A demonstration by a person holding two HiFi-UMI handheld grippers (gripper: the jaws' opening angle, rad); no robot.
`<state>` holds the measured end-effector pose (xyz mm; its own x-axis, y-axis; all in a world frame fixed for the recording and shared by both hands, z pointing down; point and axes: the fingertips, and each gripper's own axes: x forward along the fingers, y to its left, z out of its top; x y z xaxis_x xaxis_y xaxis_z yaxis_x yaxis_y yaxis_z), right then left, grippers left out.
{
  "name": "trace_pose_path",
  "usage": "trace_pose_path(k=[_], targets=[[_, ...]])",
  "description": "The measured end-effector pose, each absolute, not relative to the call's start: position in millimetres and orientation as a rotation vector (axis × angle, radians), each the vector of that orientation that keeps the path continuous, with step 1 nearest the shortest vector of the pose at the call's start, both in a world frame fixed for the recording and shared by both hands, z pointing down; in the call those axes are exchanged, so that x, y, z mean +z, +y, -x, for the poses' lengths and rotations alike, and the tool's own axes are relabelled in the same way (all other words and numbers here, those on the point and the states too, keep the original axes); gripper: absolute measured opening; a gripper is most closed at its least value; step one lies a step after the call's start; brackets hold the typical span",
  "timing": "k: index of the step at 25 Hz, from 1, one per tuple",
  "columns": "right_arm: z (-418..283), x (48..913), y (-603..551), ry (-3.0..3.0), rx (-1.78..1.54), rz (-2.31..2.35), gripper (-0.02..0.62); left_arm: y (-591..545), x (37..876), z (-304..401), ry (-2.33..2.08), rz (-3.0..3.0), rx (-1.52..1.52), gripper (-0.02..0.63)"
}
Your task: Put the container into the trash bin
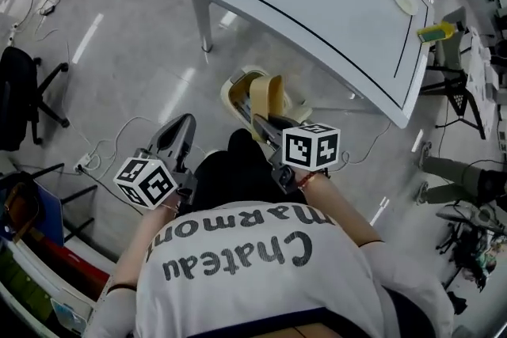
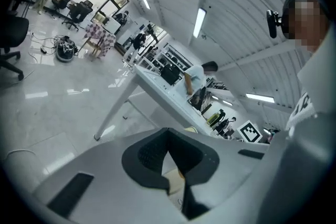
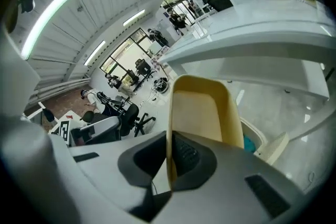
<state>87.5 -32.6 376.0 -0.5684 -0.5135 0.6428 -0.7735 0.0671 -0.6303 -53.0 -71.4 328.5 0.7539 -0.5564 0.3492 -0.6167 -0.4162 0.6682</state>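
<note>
Two hand-held grippers sit low in front of you. Your left hand-held gripper (image 1: 184, 125) has its jaws closed together with nothing between them, and it points out over the floor (image 1: 119, 51). Your right hand-held gripper (image 1: 261, 125) is clamped tight on one thin side wall of the beige container (image 1: 270, 97). The container stands tilted up beyond the jaws, with its hollow facing the right gripper view. It hangs just above the cream trash bin (image 1: 234, 88), which stands on the floor beside the white table (image 1: 317, 4).
</note>
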Motion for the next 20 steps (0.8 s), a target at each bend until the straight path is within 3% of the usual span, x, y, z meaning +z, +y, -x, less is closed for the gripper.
trace_pose_path(k=[11,20], targets=[[-90.0,506.7,-38.1,-1.856,1.625,-1.010,0.031,-44.1,449.2,49.0,-0.964,-1.926,0.276,0.023],[-80.1,590.2,-54.1,-1.722,1.594,-0.809,0.031,-72.3,480.7,34.8,-1.015,-1.812,0.151,0.023]])
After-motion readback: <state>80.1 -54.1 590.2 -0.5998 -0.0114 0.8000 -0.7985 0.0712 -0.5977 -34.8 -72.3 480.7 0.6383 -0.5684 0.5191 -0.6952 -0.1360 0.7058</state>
